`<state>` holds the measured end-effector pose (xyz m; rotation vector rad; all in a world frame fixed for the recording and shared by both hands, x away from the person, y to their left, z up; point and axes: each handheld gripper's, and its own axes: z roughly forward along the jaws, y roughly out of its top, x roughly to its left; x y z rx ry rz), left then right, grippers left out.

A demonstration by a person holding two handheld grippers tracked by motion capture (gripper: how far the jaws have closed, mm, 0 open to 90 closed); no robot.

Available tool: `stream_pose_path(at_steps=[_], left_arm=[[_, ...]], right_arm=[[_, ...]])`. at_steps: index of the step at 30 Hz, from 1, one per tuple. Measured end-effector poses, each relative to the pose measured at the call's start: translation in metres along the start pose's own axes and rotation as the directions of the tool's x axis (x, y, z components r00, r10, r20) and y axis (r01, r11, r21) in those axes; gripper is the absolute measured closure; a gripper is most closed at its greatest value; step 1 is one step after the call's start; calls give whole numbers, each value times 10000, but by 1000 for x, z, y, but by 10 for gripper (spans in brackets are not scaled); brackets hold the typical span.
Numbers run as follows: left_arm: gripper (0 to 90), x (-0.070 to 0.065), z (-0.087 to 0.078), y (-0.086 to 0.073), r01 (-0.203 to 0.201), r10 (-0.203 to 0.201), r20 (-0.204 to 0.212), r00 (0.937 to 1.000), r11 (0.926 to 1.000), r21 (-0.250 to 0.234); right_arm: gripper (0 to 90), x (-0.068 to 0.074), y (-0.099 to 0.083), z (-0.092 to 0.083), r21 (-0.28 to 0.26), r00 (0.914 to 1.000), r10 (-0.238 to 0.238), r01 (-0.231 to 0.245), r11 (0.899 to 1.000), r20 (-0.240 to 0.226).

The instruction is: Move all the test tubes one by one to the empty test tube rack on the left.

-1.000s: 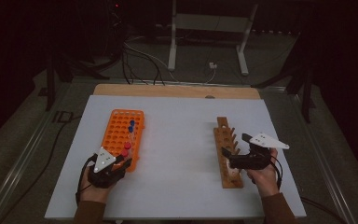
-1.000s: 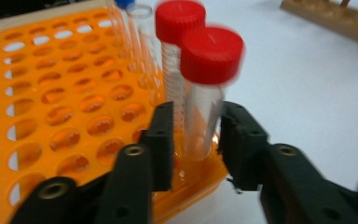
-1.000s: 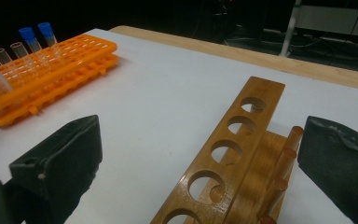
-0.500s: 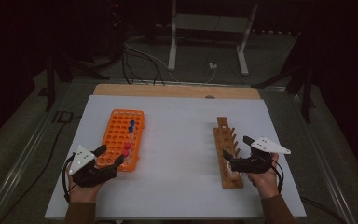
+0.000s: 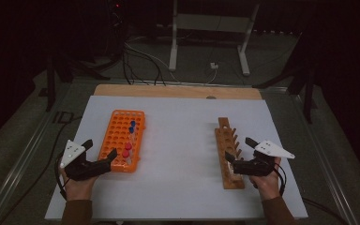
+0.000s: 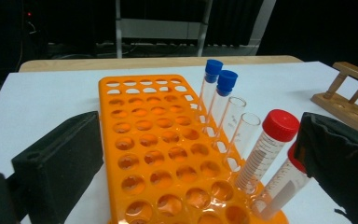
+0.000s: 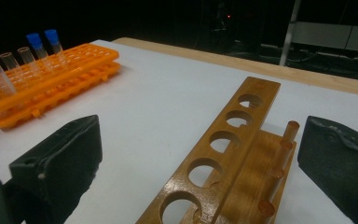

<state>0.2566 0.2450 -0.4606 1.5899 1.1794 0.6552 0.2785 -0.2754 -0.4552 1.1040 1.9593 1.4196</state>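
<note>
The orange rack (image 5: 123,139) is set near the tabletop's left edge, with the red-capped tube (image 6: 266,150) upright in its near right corner. The left gripper (image 5: 99,153) has just been opening; nothing is gripped. The right gripper (image 5: 236,151) is held open around the wooden rack (image 5: 228,152).
</note>
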Motion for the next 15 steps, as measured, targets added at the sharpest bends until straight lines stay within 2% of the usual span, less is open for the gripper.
stream_pose_path(at_steps=[5,15], left_arm=[[4,-1,2,-1,-231,231,-12,9997,9996,143],[5,-2,4,-5,-172,174,-74,9998,9995,266]], right_arm=[[2,-1,-1,1,-99,10000,-39,39,9999,0],[2,0,-2,2,-100,10000,15,-15,9999,-51]])
